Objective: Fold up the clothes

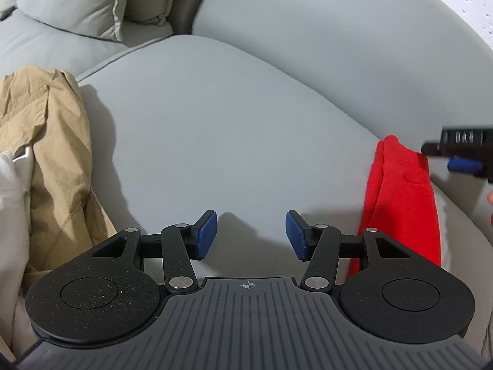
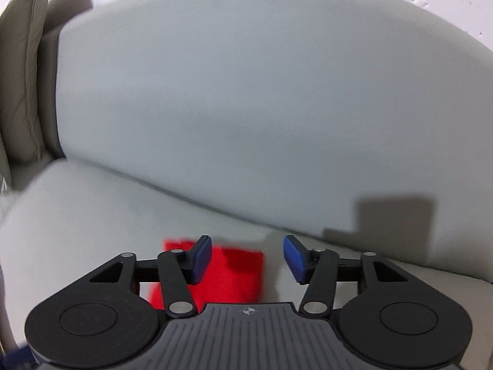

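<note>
Here we are over the sofa seat cushion (image 1: pixel 222 129), and the red garment (image 1: pixel 400 203) lies folded into a compact stack at the cushion's right-hand end, close to the front edge, flat and released. The right gripper (image 2: pixel 248 259) hangs just above it with its jaws spread and nothing between the blue pads, the red cloth showing under and beyond the left pad without being pinched. In the left wrist view that same tool pokes in from the right edge, above the far end of the red stack. The left gripper (image 1: pixel 251 234) hovers over the bare middle of the cushion, jaws spread wide too, empty, tilted steeply down at the fabric. Over at the left end of the cushion waits a crumpled tan garment (image 1: pixel 52 141), bunched against something white (image 1: pixel 12 197), which I cannot identify further. My read: the red piece looks finished, and the tan one is likely next. To do that well, both tools should travel to the left end, pinch the tan cloth at two well-separated spots along one hem or the shoulders, and drag it onto the open middle so it can spread flat before any fold. Grabbing a single bunch would only carry the creases along. The white item lies touching it, so a shallow pinch on the tan layer alone would help. A grey-green throw pillow (image 1: pixel 80 3) sits at the back left corner, well clear.
</note>
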Action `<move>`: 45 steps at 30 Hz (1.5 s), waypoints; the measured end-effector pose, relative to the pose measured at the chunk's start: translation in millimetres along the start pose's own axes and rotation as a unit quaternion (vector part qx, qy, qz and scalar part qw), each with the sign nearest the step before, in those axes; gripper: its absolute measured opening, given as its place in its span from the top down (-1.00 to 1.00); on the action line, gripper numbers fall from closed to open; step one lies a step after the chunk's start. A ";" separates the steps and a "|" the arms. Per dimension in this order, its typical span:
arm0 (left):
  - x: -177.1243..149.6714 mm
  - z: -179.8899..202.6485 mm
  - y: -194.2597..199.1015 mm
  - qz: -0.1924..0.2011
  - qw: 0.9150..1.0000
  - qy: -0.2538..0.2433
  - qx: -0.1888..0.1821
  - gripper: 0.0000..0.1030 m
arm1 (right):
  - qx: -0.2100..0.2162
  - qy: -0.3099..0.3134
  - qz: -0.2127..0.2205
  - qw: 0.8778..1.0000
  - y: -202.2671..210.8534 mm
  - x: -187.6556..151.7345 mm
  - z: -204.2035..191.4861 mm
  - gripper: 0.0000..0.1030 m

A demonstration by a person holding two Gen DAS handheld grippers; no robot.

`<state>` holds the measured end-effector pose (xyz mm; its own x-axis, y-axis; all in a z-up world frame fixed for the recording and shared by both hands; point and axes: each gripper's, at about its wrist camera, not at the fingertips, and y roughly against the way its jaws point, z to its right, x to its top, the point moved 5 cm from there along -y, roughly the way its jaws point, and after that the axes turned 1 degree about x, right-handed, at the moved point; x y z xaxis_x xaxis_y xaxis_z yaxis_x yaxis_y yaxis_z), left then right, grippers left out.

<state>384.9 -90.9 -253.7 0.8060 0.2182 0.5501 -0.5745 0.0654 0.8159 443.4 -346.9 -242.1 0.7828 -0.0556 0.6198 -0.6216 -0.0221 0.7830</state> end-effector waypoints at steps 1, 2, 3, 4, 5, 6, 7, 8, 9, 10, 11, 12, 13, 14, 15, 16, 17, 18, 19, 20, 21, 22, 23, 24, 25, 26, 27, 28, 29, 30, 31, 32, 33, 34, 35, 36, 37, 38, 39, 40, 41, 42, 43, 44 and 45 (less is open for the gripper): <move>-0.7 0.9 0.4 0.001 1.000 -0.002 0.000 -0.08 | 0.005 0.002 -0.004 1.000 -3.1 -3.2 0.8 -0.06; -1.4 1.7 0.4 0.000 1.000 -0.003 0.000 -0.08 | 0.010 0.005 -0.008 1.000 -6.7 -6.5 1.5 -0.06; -1.6 1.8 -0.4 0.000 1.000 -0.003 0.001 -0.08 | 0.015 0.008 -0.011 1.000 -10.2 -9.8 2.1 -0.06; -1.8 1.8 -1.2 -0.001 1.000 -0.003 0.002 -0.08 | 0.017 0.009 -0.013 1.000 -14.8 -11.2 1.5 -0.06; -2.0 1.9 -1.9 -0.001 1.000 -0.004 0.002 -0.08 | 0.017 0.009 -0.014 1.000 -18.5 -11.6 0.6 -0.06; -1.8 1.4 -3.1 -0.002 1.000 -0.004 0.003 -0.08 | 0.018 0.009 -0.013 1.000 -24.2 -11.3 -0.8 -0.06; -1.3 0.3 -4.6 -0.003 1.000 -0.003 0.004 -0.08 | 0.021 0.009 -0.010 1.000 -33.2 -9.6 -3.2 -0.06; -0.8 -0.6 -5.9 -0.004 1.000 -0.002 0.005 -0.08 | 0.023 0.009 -0.007 1.000 -37.3 -9.1 -3.1 -0.06; -0.6 -0.9 -6.8 -0.005 1.000 -0.002 0.005 -0.08 | 0.025 0.008 -0.007 1.000 -41.3 -8.7 -3.0 -0.07; -0.5 -1.0 -7.7 -0.005 1.000 -0.002 0.006 -0.08 | 0.031 0.005 -0.008 0.999 -47.8 -8.5 -2.0 -0.05; -0.3 -1.2 -8.5 -0.006 1.000 -0.003 0.007 -0.08 | 0.037 0.001 -0.009 0.999 -49.8 -9.1 -1.8 -0.05; -0.3 -1.2 -9.3 -0.007 1.000 -0.003 0.007 -0.08 | 0.049 -0.012 -0.011 0.999 -52.9 -10.1 0.4 0.06; -0.5 -1.0 -10.0 -0.007 1.000 -0.003 0.007 -0.08 | 0.065 -0.021 -0.012 0.998 -54.9 -10.7 2.4 0.16; -0.6 -0.9 -10.8 -0.008 1.000 -0.004 0.007 -0.08 | 0.081 -0.029 -0.013 0.996 -56.5 -11.0 4.3 0.35; -0.9 -0.6 -11.0 -0.009 1.000 -0.004 0.007 -0.08 | 0.087 -0.030 -0.013 0.996 -56.1 -12.8 4.2 0.59; -1.4 0.0 -10.9 -0.009 1.000 -0.006 0.008 -0.08 | 0.095 -0.022 -0.013 0.995 -54.8 -11.9 1.6 0.70; -1.9 0.5 -10.9 -0.008 1.000 -0.008 0.008 -0.08 | 0.094 -0.009 -0.009 0.995 -52.0 -10.3 -1.4 0.74; -2.2 0.8 -10.8 -0.007 1.000 -0.010 0.009 -0.08 | 0.092 0.001 -0.005 0.996 -50.3 -11.2 -2.7 0.75; -2.1 0.8 -10.5 -0.007 1.000 -0.012 0.009 -0.08 | 0.087 0.030 0.007 0.996 -43.2 -10.7 -8.1 0.75; -1.7 0.9 -9.8 -0.005 1.000 -0.014 0.010 -0.08 | 0.080 0.064 0.022 0.995 -34.6 -9.5 -14.7 0.75; -1.1 1.1 -8.7 -0.003 1.000 -0.013 0.010 -0.08 | 0.078 0.079 0.032 0.993 -25.8 -7.6 -15.7 0.75; -0.2 1.2 -7.0 0.000 1.000 -0.010 0.010 -0.08 | 0.080 0.087 0.046 0.992 -11.9 -6.2 -15.8 0.75; 1.3 1.2 -4.4 0.005 1.000 -0.004 0.011 -0.08 | 0.083 0.095 0.061 0.990 3.6 -5.0 -16.2 0.75; 2.9 1.1 -1.9 0.010 1.000 0.002 0.011 -0.08 | 0.085 0.104 0.077 0.988 19.0 -3.9 -16.5 0.75; 4.1 1.8 3.4 0.017 1.000 0.005 0.008 -0.08 | 0.092 0.110 0.097 0.985 42.0 -2.1 -17.8 0.75; 5.0 3.3 12.2 0.026 1.000 0.005 0.000 -0.08 | 0.097 0.114 0.112 0.982 61.7 -1.9 -16.7 0.75; 5.9 4.9 21.0 0.035 0.999 0.005 -0.008 -0.08 | 0.102 0.117 0.126 0.980 80.1 -2.1 -14.9 0.75; 6.8 6.4 29.8 0.044 0.999 0.005 -0.015 -0.08 | 0.112 0.122 0.143 0.976 109.2 -3.9 -14.2 0.75; 6.8 7.7 42.2 0.055 0.998 -0.001 -0.023 -0.08 | 0.123 0.124 0.157 0.972 137.0 -6.8 -12.3 0.75; 5.6 8.3 55.5 0.067 0.997 -0.011 -0.027 -0.08 | 0.131 0.127 0.165 0.969 156.7 -10.7 -9.0 0.75; 2.8 7.0 70.7 0.075 0.997 -0.013 -0.027 -0.08 | 0.140 0.134 0.173 0.966 176.6 -15.5 -9.2 0.75; -1.9 3.6 92.3 0.077 0.996 -0.011 -0.032 -0.08 | 0.149 0.141 0.182 0.962 197.3 -20.4 -10.5 0.75; -7.0 1.1 110.9 0.074 0.996 -0.009 -0.045 -0.08 | 0.159 0.150 0.190 0.957 221.3 -28.9 -11.1 0.75; -12.0 -0.5 127.5 0.071 0.996 -0.013 -0.059 -0.08 | 0.168 0.158 0.199 0.953 246.3 -38.4 -11.4 0.75; -17.7 -1.9 145.5 0.069 0.995 -0.022 -0.071 -0.08 | 0.180 0.163 0.206 0.948 267.7 -49.1 -12.9 0.75; -22.9 -2.9 161.1 0.071 0.994 -0.035 -0.077 -0.08 | 0.185 0.165 0.209 0.946 274.6 -54.0 -17.2 0.75; -29.3 -4.8 177.9 0.074 0.993 -0.051 -0.078 -0.08 | 0.194 0.170 0.214 0.942 294.4 -66.4 -16.1 0.75; -38.4 -8.2 198.3 0.078 0.992 -0.070 -0.077 -0.10 | 0.205 0.174 0.217 0.938 316.7 -81.5 -12.3 0.75; -46.5 -11.6 213.7 0.079 0.991 -0.082 -0.075 -0.11 | 0.210 0.177 0.218 0.937 321.4 -87.8 -14.4 0.75; -55.7 -15.8 229.0 0.078 0.990 -0.092 -0.073 -0.11 | 0.218 0.179 0.216 0.935 334.6 -102.2 -13.7 0.75; -66.2 -20.9 244.1 0.076 0.990 -0.101 -0.070 -0.11 | 0.223 0.180 0.216 0.933 338.3 -111.1 -17.9 0.75; -75.9 -25.6 257.1 0.073 0.989 -0.106 -0.068 -0.11 | 0.229 0.181 0.216 0.932 347.9 -124.1 -18.3 0.75; -84.6 -29.6 267.6 0.071 0.989 -0.108 -0.065 -0.11 | 0.235 0.180 0.218 0.930 362.6 -141.1 -15.6 0.75; -93.0 -33.4 276.8 0.069 0.990 -0.110 -0.063 -0.11 | 0.237 0.179 0.219 0.929 366.5 -148.1 -20.3 0.75; -100.8 -36.8 284.4 0.067 0.990 -0.111 -0.061 -0.11 | 0.241 0.179 0.220 0.928 375.4 -161.8 -21.1 0.75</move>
<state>135.0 -58.5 -83.7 0.7252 0.0148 0.6884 -0.6802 0.1703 0.7129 84.0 -325.2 -47.3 0.3567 0.1690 0.9188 -0.7568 -0.5244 0.3902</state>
